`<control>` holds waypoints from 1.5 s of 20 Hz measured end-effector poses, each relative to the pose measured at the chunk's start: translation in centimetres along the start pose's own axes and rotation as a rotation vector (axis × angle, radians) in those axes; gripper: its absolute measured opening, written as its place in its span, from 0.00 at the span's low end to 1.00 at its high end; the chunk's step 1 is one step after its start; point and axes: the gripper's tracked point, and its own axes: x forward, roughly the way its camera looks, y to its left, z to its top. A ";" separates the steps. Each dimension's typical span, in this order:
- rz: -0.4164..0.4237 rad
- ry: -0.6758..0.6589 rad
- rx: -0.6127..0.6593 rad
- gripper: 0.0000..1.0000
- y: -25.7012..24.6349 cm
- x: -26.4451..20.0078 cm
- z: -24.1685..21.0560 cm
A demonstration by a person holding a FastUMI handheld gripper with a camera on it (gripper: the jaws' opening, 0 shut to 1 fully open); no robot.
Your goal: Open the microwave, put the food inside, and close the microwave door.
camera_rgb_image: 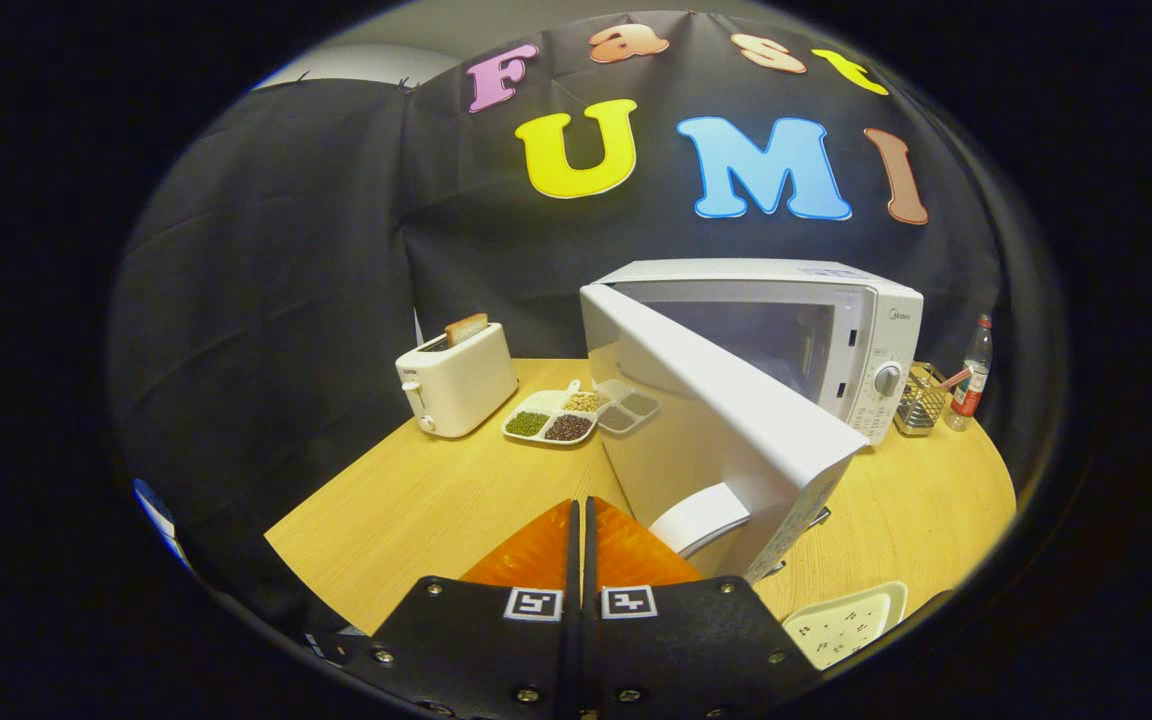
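Pressed together and empty, the tool (581, 520) sits just short of the microwave door (726, 420), swung wide. Food plate (848, 622) lies to its right; reaching over could clip the door's edge.

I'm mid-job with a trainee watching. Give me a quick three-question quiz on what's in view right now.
1. True or false: the microwave door is swung open.
2. What sticks up from the toaster?
3. The gripper fingers are: A) wide apart, B) closed together with nothing between them, C) clamped on the door handle.

Key: 1 true. 2 a slice of bread. 3 B.
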 end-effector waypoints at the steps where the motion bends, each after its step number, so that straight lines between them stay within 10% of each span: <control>1: -0.005 -0.001 0.001 0.00 -0.7 0.1 0.2; 30: -0.195 -0.059 0.131 0.00 -20.6 8.3 6.4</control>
